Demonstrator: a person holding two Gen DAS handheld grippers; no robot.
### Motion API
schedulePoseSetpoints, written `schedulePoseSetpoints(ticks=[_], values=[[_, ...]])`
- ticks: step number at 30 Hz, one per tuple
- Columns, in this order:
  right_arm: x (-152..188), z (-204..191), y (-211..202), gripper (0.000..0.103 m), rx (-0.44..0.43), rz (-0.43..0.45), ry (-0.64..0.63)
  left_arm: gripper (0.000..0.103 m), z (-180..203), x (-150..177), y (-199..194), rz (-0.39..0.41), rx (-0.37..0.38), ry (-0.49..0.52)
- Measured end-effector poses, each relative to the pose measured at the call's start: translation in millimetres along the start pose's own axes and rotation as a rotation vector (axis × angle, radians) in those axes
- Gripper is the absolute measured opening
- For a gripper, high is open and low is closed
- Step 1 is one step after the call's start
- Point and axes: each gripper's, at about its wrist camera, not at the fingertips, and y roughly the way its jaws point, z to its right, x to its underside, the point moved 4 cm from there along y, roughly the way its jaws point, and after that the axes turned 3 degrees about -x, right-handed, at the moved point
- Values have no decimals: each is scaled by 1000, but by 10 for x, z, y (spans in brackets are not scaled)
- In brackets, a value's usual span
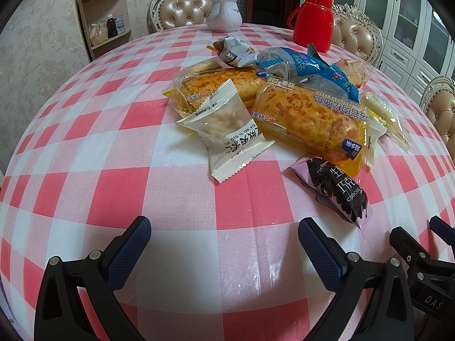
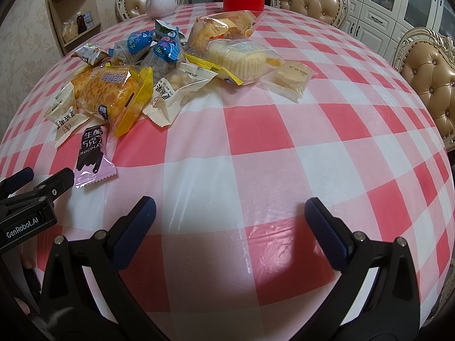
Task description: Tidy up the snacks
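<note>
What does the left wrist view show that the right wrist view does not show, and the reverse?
Only the left wrist view shows the second floss bread pack lying behind the front one, and the whole red thermos with its lid.

Only the right wrist view shows the small clear pack with a pale square cake lying apart at the pile's right, and the sliced cake pack unobstructed.

Both show the chocolate bar packet nearest the grippers, the white teapot, the checked tablecloth, and both open grippers, left and right.
</note>
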Motion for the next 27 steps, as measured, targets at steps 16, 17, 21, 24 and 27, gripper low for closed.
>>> schedulePoseSetpoints(ticks=[16,17,21,24,27], values=[[-19,9,20,103,-31,-8,-40,103,-2,-5,3,-16,15,23],[-20,10,21,103,-38,-14,-52,103,3,-12,11,-18,16,25],[-29,72,17,103,-73,-51,-87,103,61,15,-32,-44,48,27],[-38,377,-104,103,-78,17,47,103,141,25,-206,-5,165,-55],[-14,774,-256,103,-66,115,199,103,344,-47,-365,78,191,-53]])
